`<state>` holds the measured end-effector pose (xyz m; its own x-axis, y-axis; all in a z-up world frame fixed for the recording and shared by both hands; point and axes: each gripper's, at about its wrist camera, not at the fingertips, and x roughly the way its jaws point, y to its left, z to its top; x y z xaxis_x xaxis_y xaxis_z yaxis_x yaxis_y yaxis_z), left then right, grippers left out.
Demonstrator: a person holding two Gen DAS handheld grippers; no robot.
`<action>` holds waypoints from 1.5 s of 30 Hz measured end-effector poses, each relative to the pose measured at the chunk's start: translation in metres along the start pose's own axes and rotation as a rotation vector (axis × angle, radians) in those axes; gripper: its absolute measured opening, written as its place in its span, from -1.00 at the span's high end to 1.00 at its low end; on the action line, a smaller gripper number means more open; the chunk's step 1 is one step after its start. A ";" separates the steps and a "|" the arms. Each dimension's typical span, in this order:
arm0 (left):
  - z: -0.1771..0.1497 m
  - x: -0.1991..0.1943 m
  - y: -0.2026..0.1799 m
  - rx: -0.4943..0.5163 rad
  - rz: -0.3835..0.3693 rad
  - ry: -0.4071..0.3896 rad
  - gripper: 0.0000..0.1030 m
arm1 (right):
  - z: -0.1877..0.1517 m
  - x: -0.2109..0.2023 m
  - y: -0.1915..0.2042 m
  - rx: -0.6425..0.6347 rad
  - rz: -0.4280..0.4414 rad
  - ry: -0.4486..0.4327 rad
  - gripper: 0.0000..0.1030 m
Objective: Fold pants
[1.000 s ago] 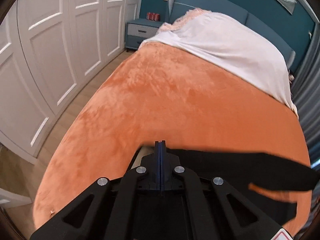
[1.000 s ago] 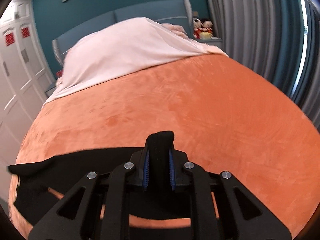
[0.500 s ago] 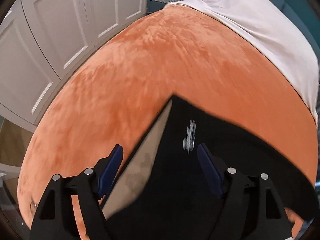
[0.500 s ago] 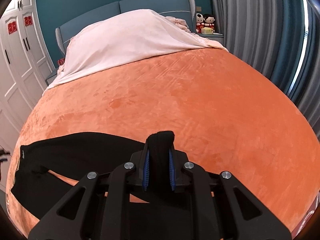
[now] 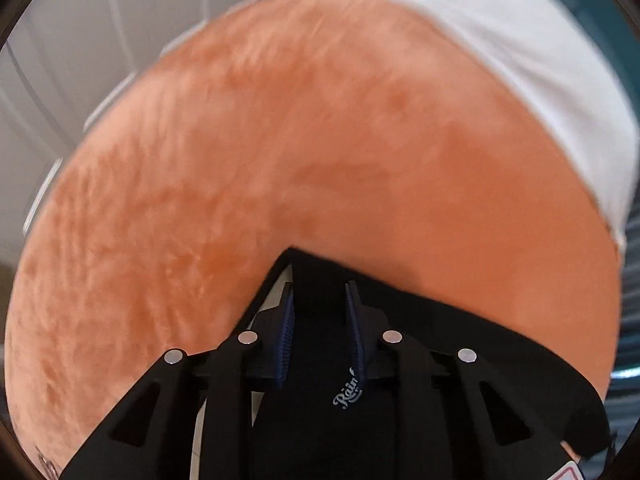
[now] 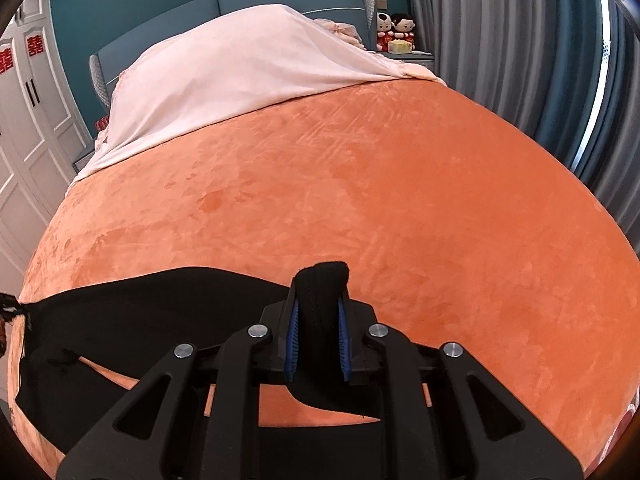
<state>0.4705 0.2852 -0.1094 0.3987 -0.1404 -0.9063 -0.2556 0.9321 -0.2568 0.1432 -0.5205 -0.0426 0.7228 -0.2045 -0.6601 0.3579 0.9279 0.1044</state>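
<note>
It was a home bedroom. A bed (image 6: 360,184) with an orange blanket stood against a padded headboard (image 6: 280,4). White wardrobes (image 6: 36,112), curtains (image 6: 500,28) and dolls (image 6: 394,26) surrounded it.

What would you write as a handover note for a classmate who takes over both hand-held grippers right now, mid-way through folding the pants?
Left gripper: jaws closing on a corner of the black fabric pants; cloth sits between the pads.
Right gripper: shut on a bunched fold of the same pants.
Pants lie stretched across the near edge of the orange plush bedspread, partly lifted at both grips.
Done: both ends taken up.
Left: probably bring the ends together, lay the pants flat, then fold again.
</note>
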 end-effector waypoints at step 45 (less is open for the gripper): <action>-0.265 -0.095 0.082 -0.334 -0.182 0.154 -0.62 | -0.172 -0.061 -0.147 0.450 0.169 0.116 0.21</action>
<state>0.1785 0.2867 -0.1335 0.3340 -0.3650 -0.8691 -0.4752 0.7311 -0.4896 -0.0558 -0.5909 -0.1456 0.7317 -0.0028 -0.6816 0.4792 0.7132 0.5115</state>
